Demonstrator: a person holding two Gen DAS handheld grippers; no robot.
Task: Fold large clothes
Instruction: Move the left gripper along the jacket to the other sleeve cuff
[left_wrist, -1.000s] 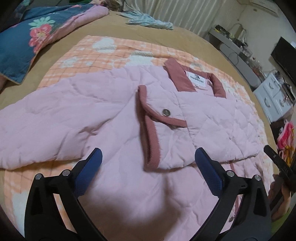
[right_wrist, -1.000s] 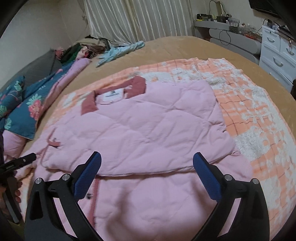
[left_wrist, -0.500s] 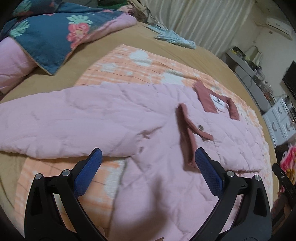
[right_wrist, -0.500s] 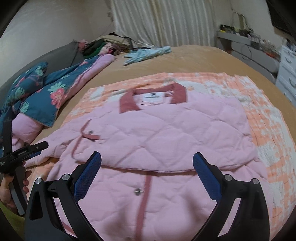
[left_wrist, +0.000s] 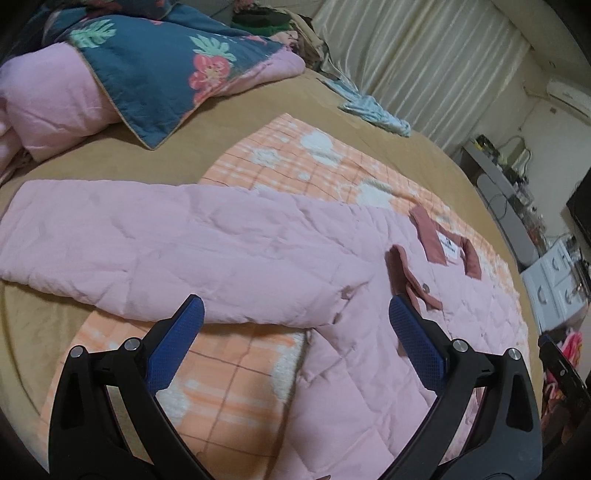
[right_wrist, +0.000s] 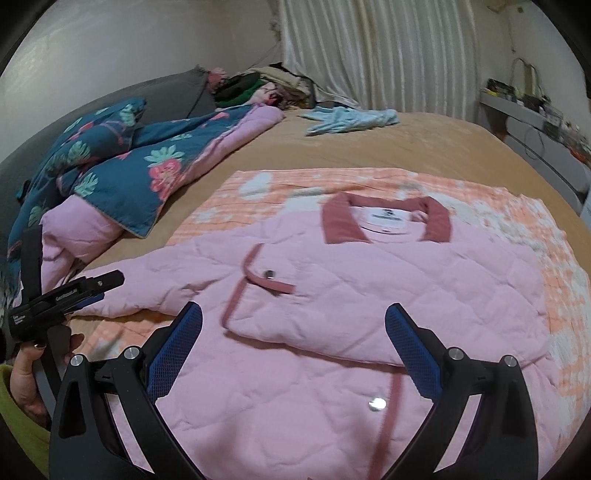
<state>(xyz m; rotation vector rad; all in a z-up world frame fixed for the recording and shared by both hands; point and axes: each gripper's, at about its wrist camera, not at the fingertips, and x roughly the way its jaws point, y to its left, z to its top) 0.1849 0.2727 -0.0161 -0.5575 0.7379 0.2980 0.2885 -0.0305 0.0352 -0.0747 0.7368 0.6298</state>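
nearest the cameras, the left gripper (left_wrist: 295, 325) and the right gripper (right_wrist: 293, 326) both hover with jaws spread wide and nothing between the blue pads. the left gripper hangs above the seam where the outstretched sleeve (left_wrist: 147, 243) meets the body; in the right wrist view it shows low at the left edge, held by the person's left hand (right_wrist: 26, 373) and pointing along that sleeve. the right gripper sits above the front hem side, aimed up the button placket (right_wrist: 388, 402).

the pink quilted jacket (right_wrist: 369, 295) lies flat on an orange checked blanket (left_wrist: 229, 380) spread over the tan bed (right_wrist: 388, 147). one side appears already folded across the chest, so the step in hand looks like the remaining sleeve. the next move likely calls for the left gripper to travel out toward the cuff, pinch it, and carry it across the body.

farther off lie the maroon collar (right_wrist: 388, 218), a floral quilt (right_wrist: 122, 162) and a pale blue garment (right_wrist: 351, 120).
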